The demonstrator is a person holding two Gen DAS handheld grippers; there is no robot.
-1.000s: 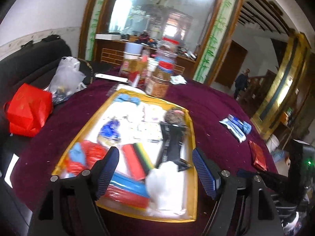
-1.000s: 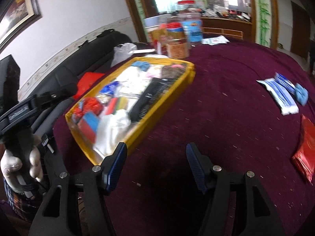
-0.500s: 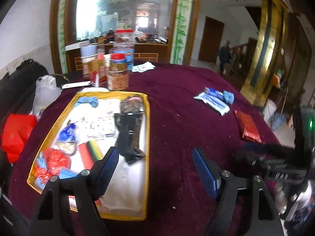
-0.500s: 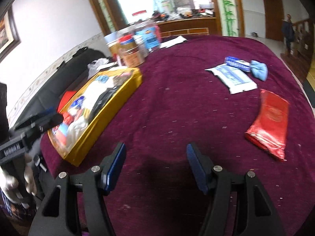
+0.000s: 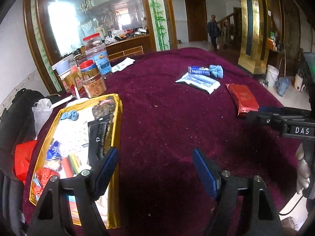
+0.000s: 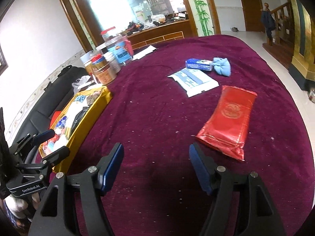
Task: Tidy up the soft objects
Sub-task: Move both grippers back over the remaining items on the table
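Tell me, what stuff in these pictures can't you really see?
- Near end of the yellow tray, left wrist view: the left gripper covers the things there.
- Tray contents, right wrist view: too small to tell apart.
- Jars: labels too blurred to read in both views.
- Right gripper in left wrist view: cut off by the edge.

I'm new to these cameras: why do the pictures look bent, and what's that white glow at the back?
Both wrist views are fisheye, so the maroon tablecloth bulges and corners go black; the large wall mirror glares white, and in the right wrist view too.
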